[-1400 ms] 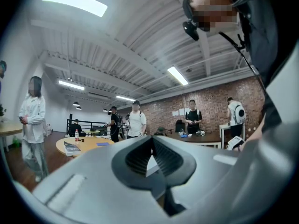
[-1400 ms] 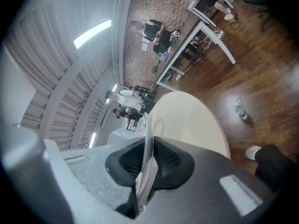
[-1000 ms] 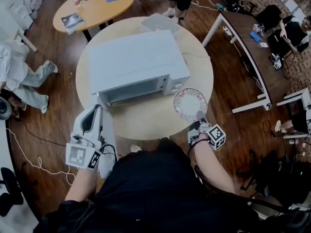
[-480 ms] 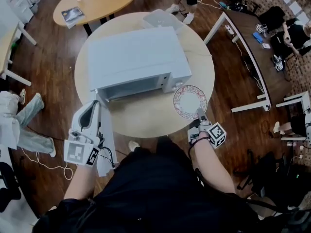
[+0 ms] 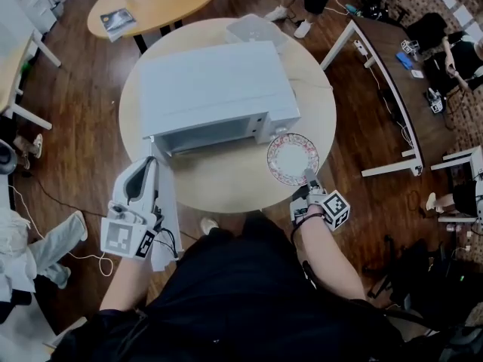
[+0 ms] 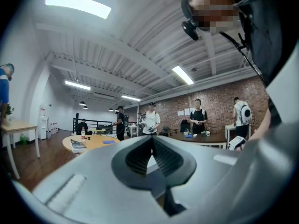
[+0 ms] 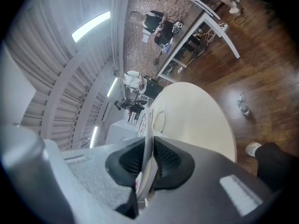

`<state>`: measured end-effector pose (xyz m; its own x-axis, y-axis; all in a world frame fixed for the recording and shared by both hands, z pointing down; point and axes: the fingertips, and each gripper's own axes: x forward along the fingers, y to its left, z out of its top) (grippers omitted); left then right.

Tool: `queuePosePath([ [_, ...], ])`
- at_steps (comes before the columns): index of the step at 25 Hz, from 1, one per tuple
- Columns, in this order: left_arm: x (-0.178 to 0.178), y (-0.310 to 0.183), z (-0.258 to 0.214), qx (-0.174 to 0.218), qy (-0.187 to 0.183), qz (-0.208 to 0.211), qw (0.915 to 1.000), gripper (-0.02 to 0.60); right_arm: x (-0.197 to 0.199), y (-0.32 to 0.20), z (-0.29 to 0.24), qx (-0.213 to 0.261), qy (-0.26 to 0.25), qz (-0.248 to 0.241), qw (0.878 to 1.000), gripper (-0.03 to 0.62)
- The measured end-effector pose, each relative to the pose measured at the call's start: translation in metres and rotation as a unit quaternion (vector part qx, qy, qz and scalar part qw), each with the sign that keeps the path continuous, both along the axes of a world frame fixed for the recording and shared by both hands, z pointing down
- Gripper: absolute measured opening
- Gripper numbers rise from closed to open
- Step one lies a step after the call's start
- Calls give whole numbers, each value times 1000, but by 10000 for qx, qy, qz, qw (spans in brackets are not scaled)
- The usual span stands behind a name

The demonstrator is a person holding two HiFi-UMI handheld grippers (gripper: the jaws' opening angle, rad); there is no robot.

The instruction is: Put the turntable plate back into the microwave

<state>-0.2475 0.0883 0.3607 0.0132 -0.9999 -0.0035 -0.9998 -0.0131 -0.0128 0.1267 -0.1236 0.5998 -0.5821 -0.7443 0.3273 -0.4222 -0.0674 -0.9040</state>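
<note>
Shifted most over the last second: a bystander [image 5: 34, 243] on the wooden floor, earlier level with the table's left edge, now well down toward the lower left of the head view. Plate and both grippers in much the same spots as before.

Biggest, a round pale table [image 5: 226, 183] in the middle of the head view. On its middle and far part, a white microwave [image 5: 211, 89], front turned toward the person, dark opening showing along the near side. Door [image 5: 167, 210] swung open at the front left corner, reaching out past the table's near left edge.

Next in size, the plate [image 5: 293, 159], round with a patterned rim, over the table's near right part, just in front of the microwave's front right corner and outside the opening. Not yet inside. Resting on the tabletop or lifted off it: cannot tell.

Right gripper [image 5: 308, 178] at the table's near right edge, pinching the plate [image 7: 145, 125] by its near rim; in the right gripper view [image 7: 148, 146], the rim edge-on between the two dark pads, pressed from both sides.

Left gripper [image 5: 152, 166] just beside the open door on its left, near the microwave's front left corner, holding nothing. In the left gripper view [image 6: 150, 141], jaws pressed together at the tips, nothing between them.
</note>
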Motion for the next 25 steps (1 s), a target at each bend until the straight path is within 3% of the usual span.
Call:
queuePosePath([
  [25, -2, 18, 1, -30, -11, -20, 10000, 5, -50, 23, 8, -97, -74, -601, 9981, 26],
])
